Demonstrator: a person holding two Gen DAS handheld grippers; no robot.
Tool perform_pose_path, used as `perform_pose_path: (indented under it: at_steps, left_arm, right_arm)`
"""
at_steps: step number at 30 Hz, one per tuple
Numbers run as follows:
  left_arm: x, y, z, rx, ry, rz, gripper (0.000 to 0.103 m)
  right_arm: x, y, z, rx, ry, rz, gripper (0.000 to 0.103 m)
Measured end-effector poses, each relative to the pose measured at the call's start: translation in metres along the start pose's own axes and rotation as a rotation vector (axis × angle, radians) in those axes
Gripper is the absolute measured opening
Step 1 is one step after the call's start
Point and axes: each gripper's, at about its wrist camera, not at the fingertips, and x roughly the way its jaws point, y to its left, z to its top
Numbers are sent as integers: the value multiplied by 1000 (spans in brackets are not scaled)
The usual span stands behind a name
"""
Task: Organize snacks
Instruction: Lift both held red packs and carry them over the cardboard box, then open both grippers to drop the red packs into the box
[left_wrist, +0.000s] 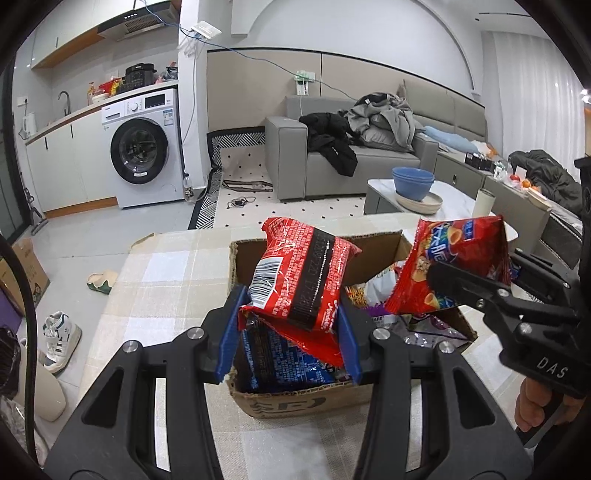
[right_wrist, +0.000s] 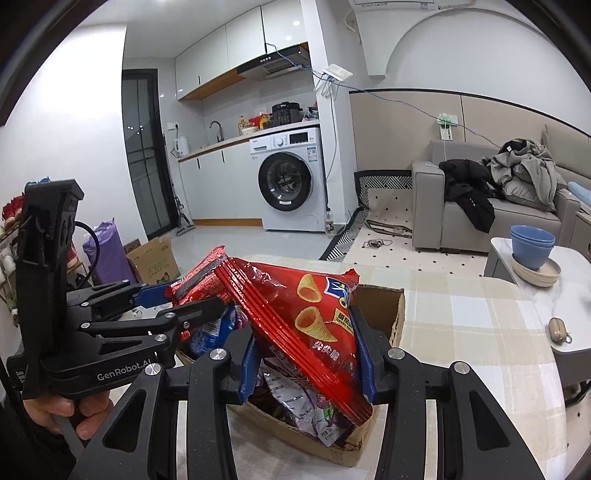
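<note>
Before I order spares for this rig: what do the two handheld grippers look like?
Both are matte black plastic with silver screws and blue finger pads. The left gripper reads "GenRobot.AI" on its body, with a black cable behind it. The right gripper shows white letters "DAS". Bare fingers wrap each handle; no sleeve visible.

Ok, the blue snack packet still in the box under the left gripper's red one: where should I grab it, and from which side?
Probably its upper edge, from above. The blue packet stands against the near wall of the cardboard box, so its sides are walled in and only the top looks free. The left gripper is shut on the red barcode packet right over it, so clear that first.
</note>
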Motion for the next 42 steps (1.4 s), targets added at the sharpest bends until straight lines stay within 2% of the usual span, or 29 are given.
perform_pose_path:
  at_steps: [8,17,28,30,33,34,35,37,42]
  left_arm:
    - [33,-9,2,15,29,5,43]
    - [57,-5,12,-8,28,2,43]
    - [88,-9,19,18,49,14,44]
    - [91,-10,19,20,51,16,44]
    - [95,-8,21,6,57,7,45]
    - [94,-7,21,-2,59,0,46]
    - [94,-4,20,-9,62,-8,53]
    - [92,0,19,-16,64,-16,60]
    - [84,1,13,-11,52,-11,80]
  right_arm:
    - [21,-3,6,-2,23,2,44]
    - [28,-3,14,-27,-48,-30,44]
    - [61,-12,12,-38,48,-38,44]
    - [62,-11,11,-43,63,-36,49]
    - [59,-13,10,-54,62,-31,64]
    - [56,-14,10,-56,50,-24,75]
    - [52,-15,10,-54,37,-20,85]
    - [42,-20,9,-42,1,-14,89]
    - [26,-28,9,-28,-19,0,92]
